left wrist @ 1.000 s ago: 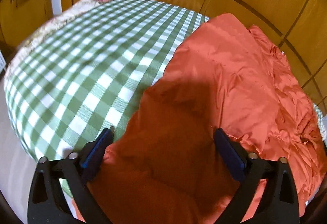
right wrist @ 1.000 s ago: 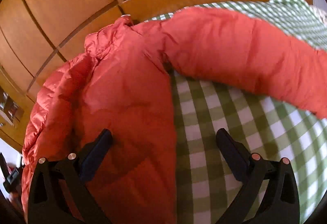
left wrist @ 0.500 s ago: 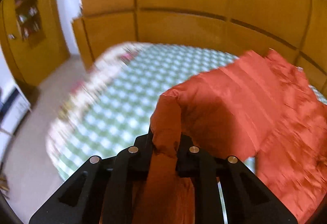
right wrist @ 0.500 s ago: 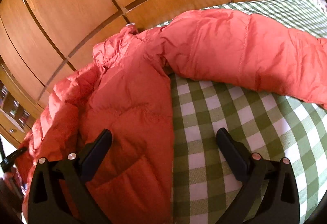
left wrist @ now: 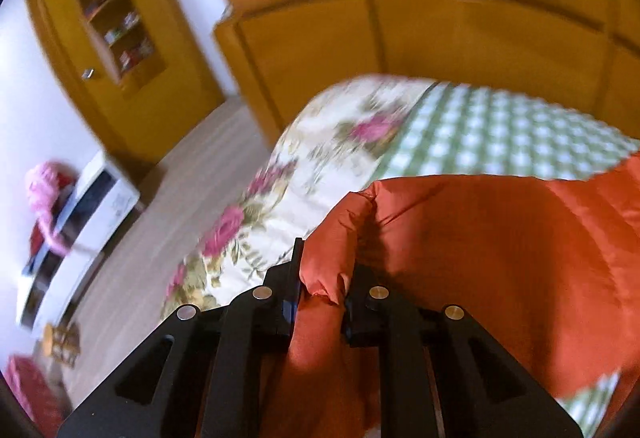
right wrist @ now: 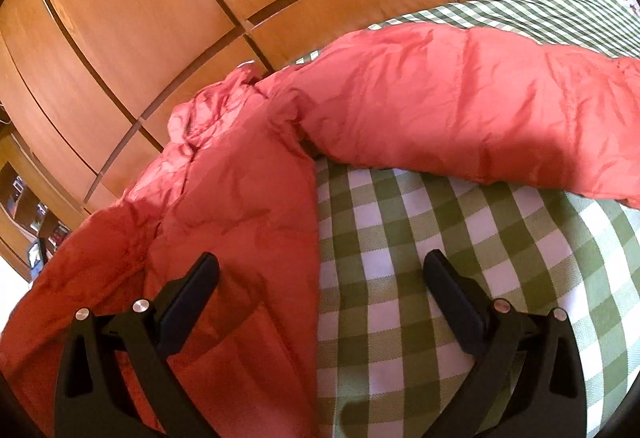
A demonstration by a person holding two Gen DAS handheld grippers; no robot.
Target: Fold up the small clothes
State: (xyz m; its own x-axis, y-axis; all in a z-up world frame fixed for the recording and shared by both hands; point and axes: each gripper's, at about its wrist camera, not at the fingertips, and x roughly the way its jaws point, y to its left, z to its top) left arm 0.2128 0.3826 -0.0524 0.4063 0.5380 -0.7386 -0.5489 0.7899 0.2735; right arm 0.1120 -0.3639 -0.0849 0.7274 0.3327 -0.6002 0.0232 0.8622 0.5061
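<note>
An orange-red puffy jacket (left wrist: 500, 258) lies on a bed with a green-and-white checked cover (right wrist: 460, 238). My left gripper (left wrist: 324, 274) is shut on a bunched fold of the jacket's edge and holds it lifted off the bed; the view is blurred. In the right wrist view the jacket's body (right wrist: 224, 206) lies at the left, and one sleeve (right wrist: 460, 110) stretches across to the right. My right gripper (right wrist: 320, 278) hovers open over the jacket's edge: its left finger is above the fabric and its right finger above the checked cover.
Wooden wall panels (right wrist: 160, 18) run close behind the bed. A floral sheet (left wrist: 320, 166) hangs over the bed's left side. Left of the bed are pale floor, a wooden glass-door cabinet (left wrist: 112, 18) and a low white shelf (left wrist: 80, 214) with a pink item on it.
My left gripper closed on the jacket's edge, lifted it and swung left, so the room's floor and cabinet came into view. The sleeve shifted a little in the right wrist view.
</note>
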